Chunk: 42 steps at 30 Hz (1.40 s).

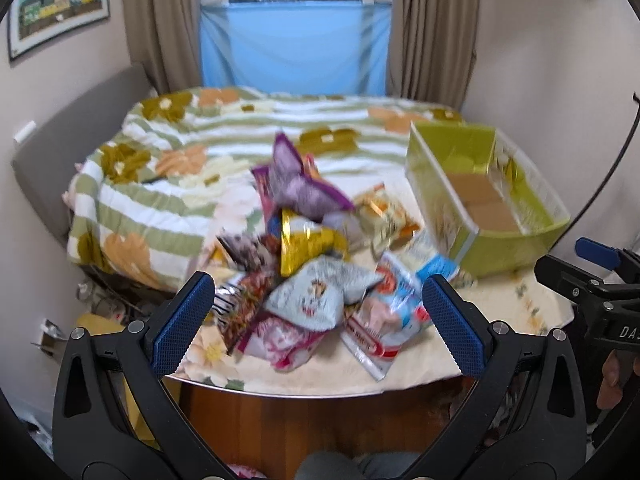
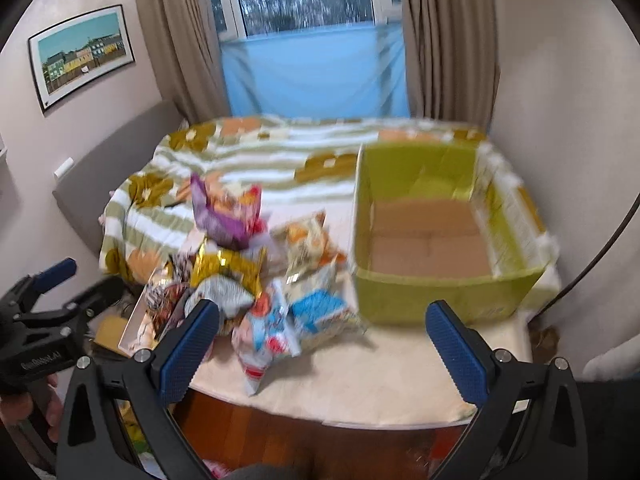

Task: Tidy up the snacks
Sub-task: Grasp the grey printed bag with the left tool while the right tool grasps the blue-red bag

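Both views are motion-blurred; no print on any packet can be read.

Far left: a framed picture [image 2: 82,55] on the wall, a grey headboard [image 1: 76,148] below it, partly hidden behind the floral striped blanket [image 1: 168,176] bunched at the left of the bed.

Your left gripper [image 1: 318,322] hangs above the near edge of the bed, jaws spread wide, nothing between the blue pads [image 1: 180,322]. In the right wrist view only part of it shows at the left edge, with your fingers wrapped on its handle.

The snack pile [image 1: 312,248] lies left of centre on the cream sheet [image 2: 360,376], just past the left gripper's tips. A purple bag [image 1: 300,180] sits on top at the far side, a gold foil bag [image 1: 308,244] below it, a pale grey bag [image 1: 320,296] nearest. Lower packets are buried and overlapped; you cannot count them.

Right of the pile, a blue-and-white packet [image 2: 320,312] lies just beside the green box [image 2: 440,292]. The box stands open, with only its brown cardboard floor showing.

Your right gripper [image 2: 324,346] is likewise wide and holds nothing, hovering over the near edge between pile and box. In the left view it is cut off at the right edge.
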Tool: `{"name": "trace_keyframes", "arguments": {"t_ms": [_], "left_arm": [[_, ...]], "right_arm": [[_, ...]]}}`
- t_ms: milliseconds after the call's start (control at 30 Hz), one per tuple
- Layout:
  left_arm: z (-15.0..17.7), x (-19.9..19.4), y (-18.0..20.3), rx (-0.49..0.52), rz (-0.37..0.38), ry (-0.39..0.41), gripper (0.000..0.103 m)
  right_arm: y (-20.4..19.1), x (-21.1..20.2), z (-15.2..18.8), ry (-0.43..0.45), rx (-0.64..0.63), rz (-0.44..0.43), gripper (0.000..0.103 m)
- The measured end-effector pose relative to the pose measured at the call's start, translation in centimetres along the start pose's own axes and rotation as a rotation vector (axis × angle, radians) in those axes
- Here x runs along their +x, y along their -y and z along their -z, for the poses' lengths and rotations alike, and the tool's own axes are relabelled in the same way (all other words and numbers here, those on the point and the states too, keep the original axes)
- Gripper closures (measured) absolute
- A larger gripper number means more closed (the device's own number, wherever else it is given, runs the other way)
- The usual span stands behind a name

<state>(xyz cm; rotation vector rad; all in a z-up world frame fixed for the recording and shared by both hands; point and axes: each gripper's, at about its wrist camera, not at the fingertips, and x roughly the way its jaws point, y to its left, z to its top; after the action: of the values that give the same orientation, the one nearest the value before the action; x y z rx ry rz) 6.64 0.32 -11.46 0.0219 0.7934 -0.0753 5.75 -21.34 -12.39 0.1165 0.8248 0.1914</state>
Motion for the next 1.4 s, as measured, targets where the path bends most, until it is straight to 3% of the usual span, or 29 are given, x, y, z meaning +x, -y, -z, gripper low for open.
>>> {"name": "trace_keyframes", "arguments": {"t_ms": [67,200,433,767,1033,1300,1400], "left_arm": [[0.8,2.0,-0.2,0.024,0.021,-0.043,0.001],[2.7,6.4,0.5,0.165,0.026,-0.127,0.001],[4.2,11.5,0.5,0.363,0.012,-0.179,0.001],[4.3,17.2,0.1,0.481,0.061,-0.227,0.002],[4.0,19.2,0.8,0.516,0.123,-0.254,0.018],[4.3,19.3,2.0,0.575,0.131,-0.252,0.039],[4.4,19.0,2.2,0.577,0.146,-0.251,0.042]], "right_arm": [[0.1,1.7,0.9,-0.042,0.026,-0.032,0.0],[-0.1,4.7,2.5,-0.098,0.05,-0.06,0.0],[-0.7,9.7,4.1,-0.207,0.154,-0.097,0.0],[-1.5,15.0,5.5,-0.301,0.304,-0.129,0.0],[-1.6,16.6,5.6,-0.338,0.365,-0.131,0.001],[-1.7,18.2,5.7,-0.366,0.375,-0.148,0.015],[-2.0,18.5,5.6,-0.374,0.382,-0.161,0.021]]}}
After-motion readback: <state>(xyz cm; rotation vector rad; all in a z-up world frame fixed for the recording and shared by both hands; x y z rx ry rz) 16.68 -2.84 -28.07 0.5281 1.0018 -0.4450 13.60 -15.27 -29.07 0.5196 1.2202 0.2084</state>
